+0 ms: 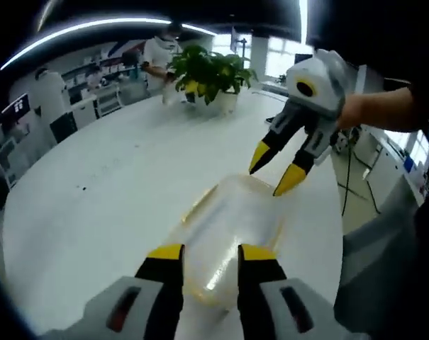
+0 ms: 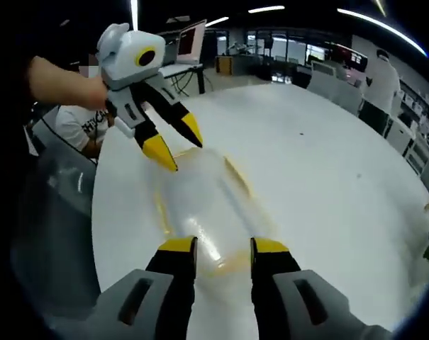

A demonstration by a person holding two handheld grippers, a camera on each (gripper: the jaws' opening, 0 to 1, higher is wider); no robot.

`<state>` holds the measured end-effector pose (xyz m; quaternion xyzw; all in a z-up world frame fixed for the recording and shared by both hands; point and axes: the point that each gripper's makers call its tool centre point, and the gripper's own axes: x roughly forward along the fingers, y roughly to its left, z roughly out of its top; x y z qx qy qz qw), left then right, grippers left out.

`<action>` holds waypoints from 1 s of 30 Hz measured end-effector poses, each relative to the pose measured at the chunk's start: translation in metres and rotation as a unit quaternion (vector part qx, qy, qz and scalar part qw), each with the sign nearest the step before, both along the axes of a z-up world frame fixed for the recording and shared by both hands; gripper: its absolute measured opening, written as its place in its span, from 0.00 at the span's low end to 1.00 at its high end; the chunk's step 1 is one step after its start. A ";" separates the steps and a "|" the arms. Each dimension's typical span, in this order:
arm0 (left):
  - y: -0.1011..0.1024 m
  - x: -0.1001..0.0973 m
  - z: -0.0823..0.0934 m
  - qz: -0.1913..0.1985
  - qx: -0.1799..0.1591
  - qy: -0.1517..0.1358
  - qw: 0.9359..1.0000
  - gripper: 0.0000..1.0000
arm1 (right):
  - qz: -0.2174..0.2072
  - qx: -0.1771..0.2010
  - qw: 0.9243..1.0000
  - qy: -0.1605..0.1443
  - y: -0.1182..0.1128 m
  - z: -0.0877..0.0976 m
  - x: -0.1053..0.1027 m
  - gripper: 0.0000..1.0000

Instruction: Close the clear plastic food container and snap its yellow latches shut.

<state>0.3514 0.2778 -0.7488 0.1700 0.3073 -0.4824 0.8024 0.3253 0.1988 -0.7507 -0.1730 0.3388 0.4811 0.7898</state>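
Clear plastic container (image 1: 225,237) lay flat on the white tabletop (image 1: 115,191), near the tabletop's edge, with a gripper at each end. Lid looked down on it, but too blurred to tell if fully seated. Yellow latches (image 2: 237,176) showed as thin yellowish strips along its sides; whether snapped or not, could not tell.

Left gripper view: left gripper (image 1: 208,256) rose from the bottom, black fingers with yellow tips (image 1: 166,253) spread about as wide as the container's near end, tips at or just over that end. Contact unclear, nothing pinched. The right gripper (image 1: 269,173) came in from the upper right, held by a person's hand (image 1: 356,110), white body, yellow-tipped fingers parted and angled down at the far end of the container. Tips looked just above or touching it; could not tell which.

Right gripper view: same layout mirrored. Right gripper (image 2: 223,249) fingers parted either side of the container's (image 2: 200,205) near end, not clamped. Left gripper (image 2: 177,147) came from the upper left, fingers parted, yellow tips at the far end.

Elsewhere: a potted green plant (image 1: 208,74) sat at the far side of the tabletop in the left gripper view, a person (image 1: 157,57) standing behind it. In the right gripper view, a person in a white shirt (image 2: 76,127) sat just beside the tabletop, and another stood (image 2: 376,88) far right. Office desks and monitors in the background.
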 end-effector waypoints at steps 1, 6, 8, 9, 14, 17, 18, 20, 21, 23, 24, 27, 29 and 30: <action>-0.003 0.000 0.000 -0.003 0.000 0.001 1.000 0.23 | 0.011 0.004 1.000 -0.004 0.006 0.001 0.000 0.29; -0.013 -0.001 0.004 -0.018 -0.008 -0.004 1.000 0.23 | 0.034 0.008 0.999 -0.006 0.025 0.000 0.002 0.28; -0.015 -0.002 0.003 -0.027 -0.007 -0.002 1.000 0.23 | 0.035 0.010 0.999 -0.009 0.030 -0.002 0.006 0.28; -0.016 -0.003 0.002 -0.030 -0.006 -0.001 1.000 0.23 | 0.033 0.013 0.999 -0.010 0.032 -0.002 0.008 0.28; -0.019 -0.007 -0.001 -0.048 -0.001 -0.002 0.999 0.23 | 0.039 0.018 0.999 -0.014 0.043 -0.001 0.014 0.29; -0.021 -0.008 -0.003 -0.055 0.000 0.001 0.998 0.23 | 0.043 0.012 0.999 -0.012 0.045 -0.005 0.017 0.29; -0.021 -0.009 -0.003 -0.056 0.000 0.002 0.998 0.23 | 0.043 0.012 0.999 -0.012 0.045 -0.005 0.017 0.29; -0.023 -0.011 -0.003 -0.061 0.000 0.002 0.998 0.23 | 0.042 0.013 0.999 -0.013 0.046 -0.005 0.019 0.29; -0.023 -0.012 -0.004 -0.063 0.001 0.002 0.998 0.23 | 0.040 0.015 0.999 -0.012 0.047 -0.005 0.021 0.29; -0.024 -0.014 -0.004 -0.068 0.003 0.003 0.998 0.24 | 0.039 0.015 0.999 -0.012 0.047 -0.005 0.022 0.29; -0.024 -0.014 -0.005 -0.070 0.003 0.002 0.998 0.23 | 0.038 0.014 0.999 -0.013 0.047 -0.005 0.022 0.29; -0.025 -0.017 -0.006 -0.077 0.005 0.005 0.997 0.24 | 0.038 0.012 0.999 -0.014 0.046 -0.005 0.023 0.29; -0.026 -0.019 -0.007 -0.082 0.005 0.007 0.997 0.26 | 0.036 0.010 0.999 -0.012 0.045 -0.006 0.025 0.29; -0.026 -0.019 -0.007 -0.082 0.005 0.005 0.997 0.28 | 0.034 0.010 0.999 -0.010 0.044 -0.006 0.026 0.29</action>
